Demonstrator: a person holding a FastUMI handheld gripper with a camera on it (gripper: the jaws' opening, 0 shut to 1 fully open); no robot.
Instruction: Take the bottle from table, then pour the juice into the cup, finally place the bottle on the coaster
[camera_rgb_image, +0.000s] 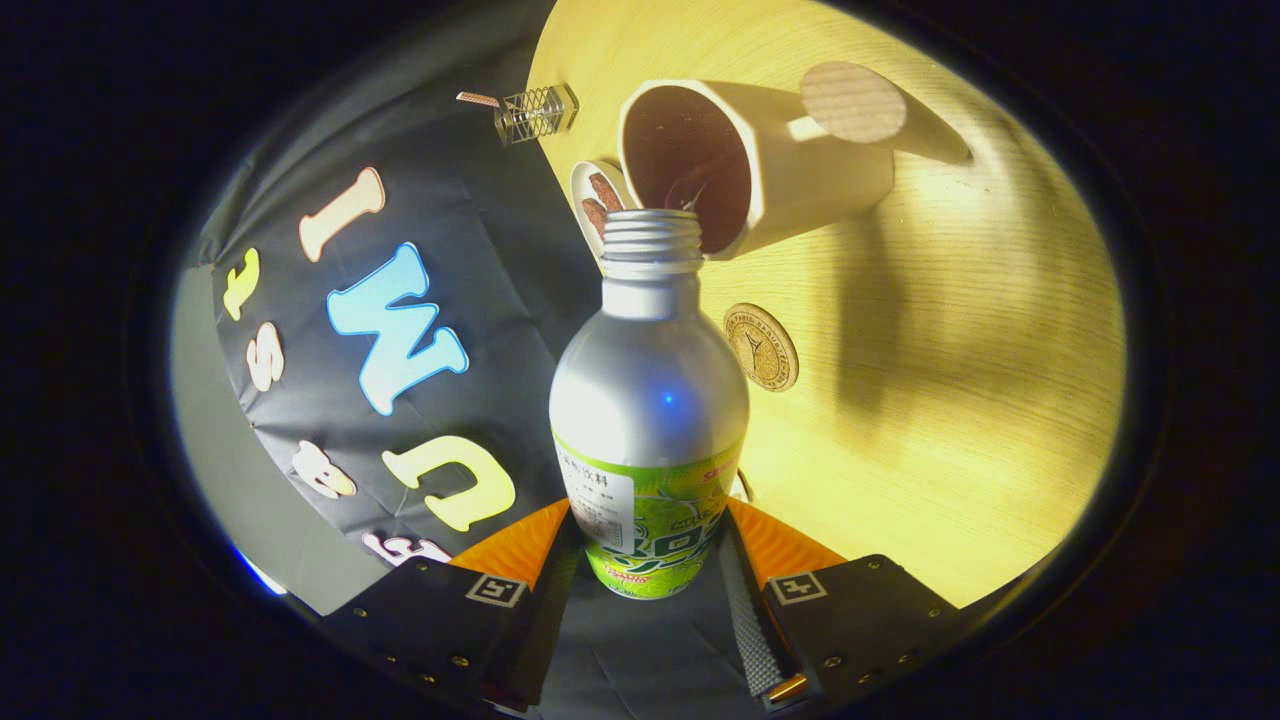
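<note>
Left to right, gripper view. At 9–10 o'clock of the bottle is the booth wall cloth (480, 300). At 11 o'clock of the bottle neck, a small wire-frame item (535, 112) sits at the table edge, too small to tell what it is. A small round white dish (592, 195) with brown bits sits just beside the cup rim, at the bottle mouth's 10 o'clock.

Centre: the bottle (650, 420), silver with a green label, cap off, threaded mouth open. The gripper (650, 560) has it at the lower body, one finger on each side, both pressed against the label; jaws closed down to bottle width. The bottle is tipped so its mouth sits right at the rim of the cup (770, 170), at 12–1 o'clock of the neck. The cup is white with a dark inside; can't tell the liquid level, and no stream is clearly visible.

At 3 o'clock of the bottle shoulder, the round coaster (761, 346) lies on the wooden table (980, 400), bare, near the cup base.

Progress, as I judge it: pickup done, pour stage now, either starting or finishing. Left: finish the pour, right the bottle, set it on the coaster.
</note>
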